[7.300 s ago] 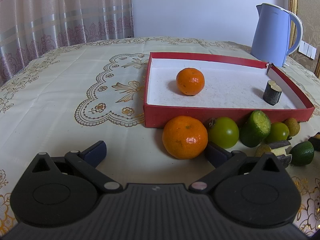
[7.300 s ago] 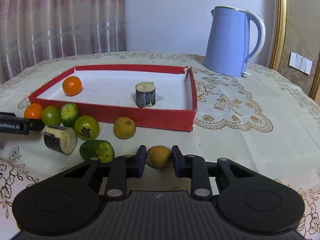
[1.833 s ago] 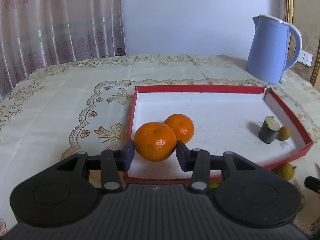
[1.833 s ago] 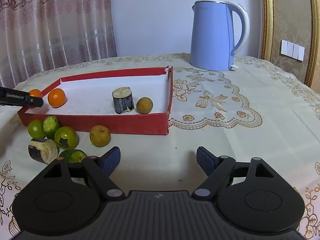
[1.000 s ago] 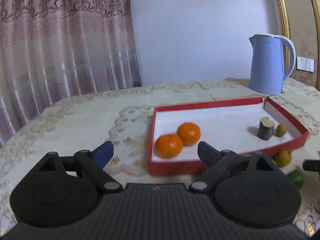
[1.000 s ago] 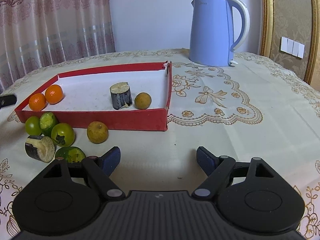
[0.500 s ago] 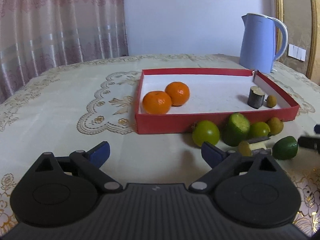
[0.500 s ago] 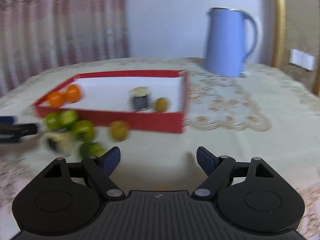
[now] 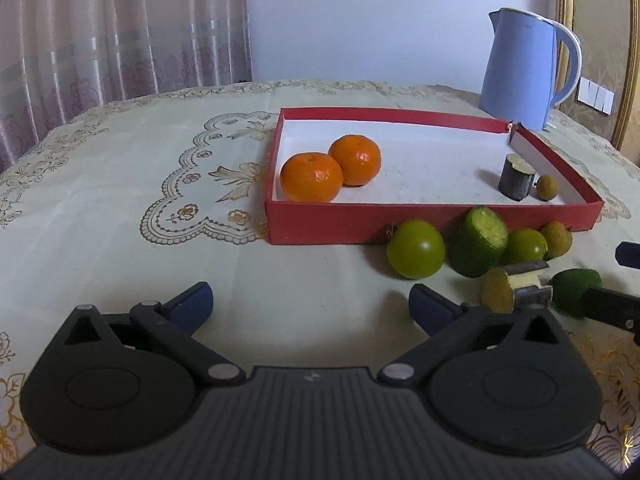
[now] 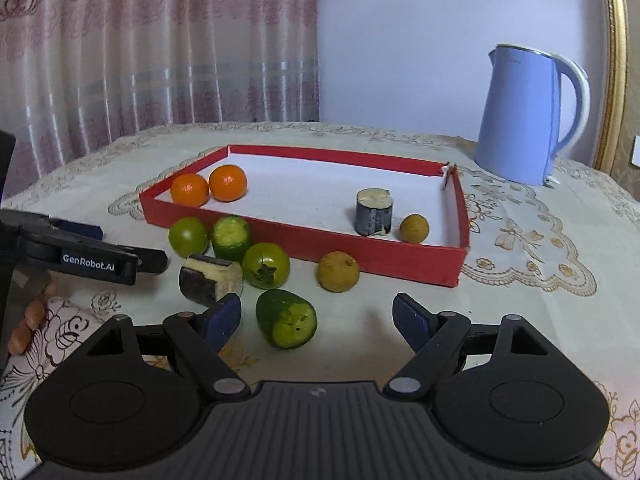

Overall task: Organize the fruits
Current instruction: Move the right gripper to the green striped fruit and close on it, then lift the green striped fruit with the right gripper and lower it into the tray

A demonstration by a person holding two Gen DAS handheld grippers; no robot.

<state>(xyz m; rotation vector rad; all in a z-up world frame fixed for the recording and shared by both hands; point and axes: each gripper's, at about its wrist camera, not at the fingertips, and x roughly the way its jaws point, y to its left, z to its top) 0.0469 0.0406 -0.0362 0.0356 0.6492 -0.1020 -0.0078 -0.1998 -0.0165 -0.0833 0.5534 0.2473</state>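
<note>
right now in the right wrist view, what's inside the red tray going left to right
round orange tangerine → second round orange tangerine → dark cylindrical cut chunk with a pale top → small round yellow-brown fruit

Two oranges (image 10: 208, 188), two green tomatoes (image 10: 266, 266)

Right gripper (image 10: 316, 318) jaws spread wide, nothing clamped; a cut green cucumber piece (image 10: 286, 318) lies on the tablecloth (image 10: 520, 300) between the pads, nearer the left one. Red tray (image 10: 376, 258) holds two oranges (image 10: 208, 189), a dark stub (image 10: 374, 212) and a small brown fruit (image 10: 414, 228). Left gripper (image 10: 92, 260) enters at left edge. Blue kettle (image 10: 524, 120) behind tray.
</note>
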